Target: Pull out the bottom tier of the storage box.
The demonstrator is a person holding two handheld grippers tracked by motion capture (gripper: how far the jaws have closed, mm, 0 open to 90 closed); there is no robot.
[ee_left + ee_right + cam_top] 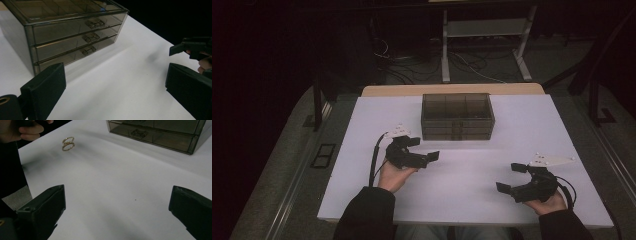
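Observation:
A smoked see-through box (457,116) with three shut drawers stands at the back middle of the white table (472,200). In the left gripper view the box (75,32) shows its three drawer handles. My left gripper (422,149) hovers in front of the box's left end, open and empty; its jaws (117,90) stand wide apart. My right gripper (510,177) is open near the front right, with nothing between its jaws (117,212). In the right gripper view, two joined gold rings (68,143) lie on the table close to the person's left hand (27,130).
The table's front edge runs just behind both hands. Beyond the far edge are a white frame stand (482,45) and loose cables (412,65) on a dark floor. The right gripper (190,47) shows far off in the left gripper view.

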